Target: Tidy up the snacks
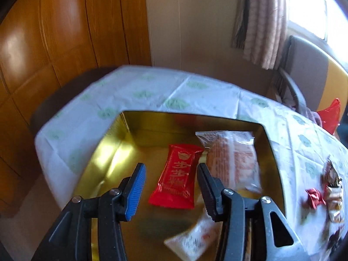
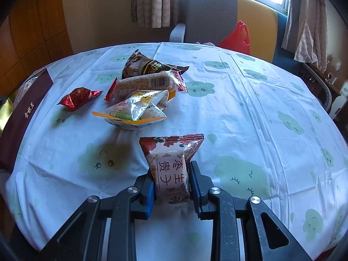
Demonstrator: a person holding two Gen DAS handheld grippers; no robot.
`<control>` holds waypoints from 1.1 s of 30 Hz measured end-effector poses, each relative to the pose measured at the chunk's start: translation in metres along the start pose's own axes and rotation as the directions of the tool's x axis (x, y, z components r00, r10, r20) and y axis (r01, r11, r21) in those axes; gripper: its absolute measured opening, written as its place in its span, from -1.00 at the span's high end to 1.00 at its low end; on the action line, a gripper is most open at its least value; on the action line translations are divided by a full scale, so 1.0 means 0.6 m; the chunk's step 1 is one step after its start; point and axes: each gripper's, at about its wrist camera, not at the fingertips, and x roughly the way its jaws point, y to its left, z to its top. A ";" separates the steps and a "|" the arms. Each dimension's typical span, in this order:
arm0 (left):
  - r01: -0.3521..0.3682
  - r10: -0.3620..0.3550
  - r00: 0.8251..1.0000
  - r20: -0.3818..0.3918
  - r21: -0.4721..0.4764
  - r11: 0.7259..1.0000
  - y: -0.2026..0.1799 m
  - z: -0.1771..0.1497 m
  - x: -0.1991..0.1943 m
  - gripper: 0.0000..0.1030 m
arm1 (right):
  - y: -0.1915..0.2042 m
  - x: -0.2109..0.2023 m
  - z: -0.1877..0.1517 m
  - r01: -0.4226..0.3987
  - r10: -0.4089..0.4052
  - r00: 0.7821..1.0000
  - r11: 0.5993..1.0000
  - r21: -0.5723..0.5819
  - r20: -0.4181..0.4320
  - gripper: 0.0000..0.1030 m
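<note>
Table (image 2: 250,100), cloud-print cloth: bearing all items.

Gold tin (image 1: 113,156), open, at the table's left edge: receiving snacks. It is holding a clear-wrapped cake (image 1: 233,158) at far right, a red packet (image 1: 177,178) at centre and a white packet (image 1: 193,239) near.

Loose pile, far centre of the table: a brown packet (image 2: 150,66), a sesame bar (image 2: 145,84) and an orange-trimmed pouch (image 2: 137,111) are overlapping; a red foil sweet (image 2: 77,97) is lying just left of them.

Floral date packet (image 2: 171,169): being gripped by the right gripper (image 2: 171,187), jaws closed on its sides, near centre of the table.

Left gripper (image 1: 171,189): hovering over the tin, jaws standing apart with nothing between the pads; the red packet is lying below them.

Handling advice: the left gripper should be clearing the tin before the right one is carrying across. The date packet is best going to the bare gold floor at the tin's left, set flat beside the red packet, released low.
</note>
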 end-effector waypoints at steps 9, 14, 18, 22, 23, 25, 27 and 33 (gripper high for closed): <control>0.020 -0.024 0.996 0.089 0.040 0.999 -0.010 -0.045 -0.093 0.04 | 0.001 -0.001 0.001 0.005 -0.005 1.000 1.000 -0.003 0.000 0.45; 0.021 -0.027 0.995 0.095 0.062 0.998 -0.013 -0.059 -0.109 0.04 | 0.003 -0.001 0.002 0.013 -0.013 1.000 1.000 -0.012 -0.002 0.45; 0.030 -0.035 0.996 0.087 0.061 0.998 -0.012 -0.068 -0.114 0.04 | 0.007 -0.003 0.001 0.016 -0.016 1.000 1.000 -0.022 -0.003 0.46; 0.034 -0.041 0.995 0.087 0.074 0.997 -0.015 -0.077 -0.118 0.04 | 0.012 -0.006 -0.001 0.014 -0.014 1.000 1.000 -0.024 -0.004 0.48; 0.036 -0.042 0.995 0.086 0.075 0.997 -0.015 -0.078 -0.118 0.04 | 0.013 -0.007 -0.002 0.010 -0.011 1.000 1.000 -0.025 -0.006 0.49; 0.038 -0.045 0.996 0.082 0.078 0.996 -0.016 -0.081 -0.119 0.04 | 0.017 -0.010 -0.003 0.001 -0.001 1.000 1.000 -0.030 -0.009 0.49; 0.041 -0.047 0.996 0.079 0.079 0.996 -0.017 -0.083 -0.119 0.04 | 0.021 -0.013 -0.004 -0.011 0.011 1.000 0.999 -0.030 -0.014 0.50; 0.037 -0.043 0.997 0.072 0.071 0.997 -0.009 -0.087 -0.113 0.04 | 0.068 -0.043 -0.004 -0.141 0.140 0.990 0.988 -0.068 -0.028 0.54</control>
